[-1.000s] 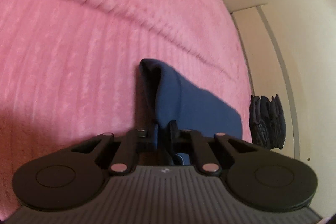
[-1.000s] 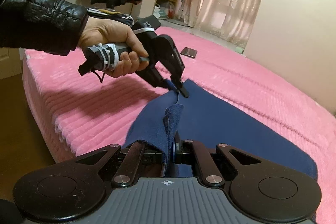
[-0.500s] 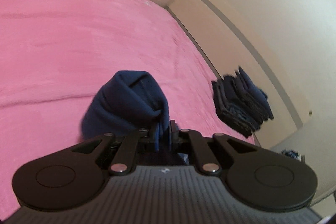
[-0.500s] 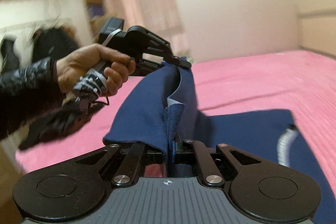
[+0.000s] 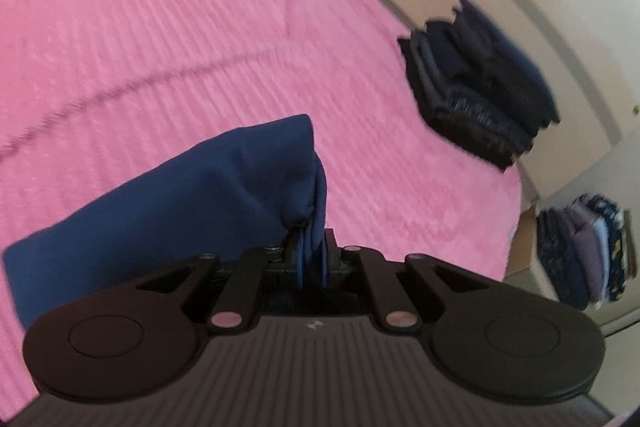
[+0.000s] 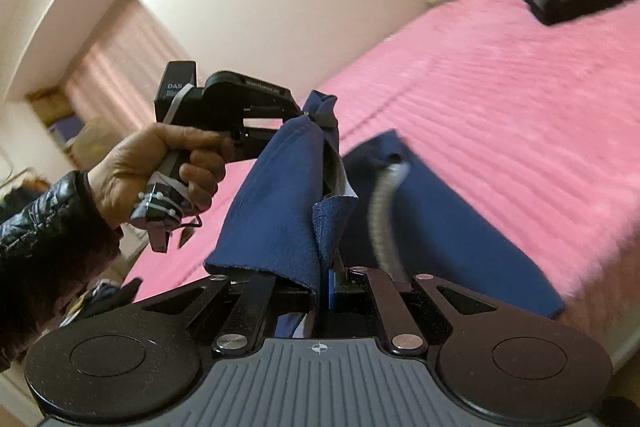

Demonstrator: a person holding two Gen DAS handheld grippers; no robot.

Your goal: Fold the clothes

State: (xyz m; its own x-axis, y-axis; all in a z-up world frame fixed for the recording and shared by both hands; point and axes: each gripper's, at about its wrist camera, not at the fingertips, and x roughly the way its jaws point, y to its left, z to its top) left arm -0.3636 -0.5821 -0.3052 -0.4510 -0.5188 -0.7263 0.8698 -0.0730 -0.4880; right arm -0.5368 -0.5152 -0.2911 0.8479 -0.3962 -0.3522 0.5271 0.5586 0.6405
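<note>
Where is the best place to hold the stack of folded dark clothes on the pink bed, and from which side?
Judging by its layered edges, take the stack of folded dark clothes low, from the side facing the bed's open middle, sliding under the bottom layer; the wall closes off the far side.

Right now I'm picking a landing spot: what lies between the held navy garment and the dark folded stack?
Only bare pink bedspread lies between navy garment and folded stack, as the left wrist view shows.

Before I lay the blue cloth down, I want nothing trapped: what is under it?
Under the lifted blue cloth shows only the pink blanket. Its lower half lies flat there, hiding whatever is beneath. Both grippers, left and right, pinch its edge.
</note>
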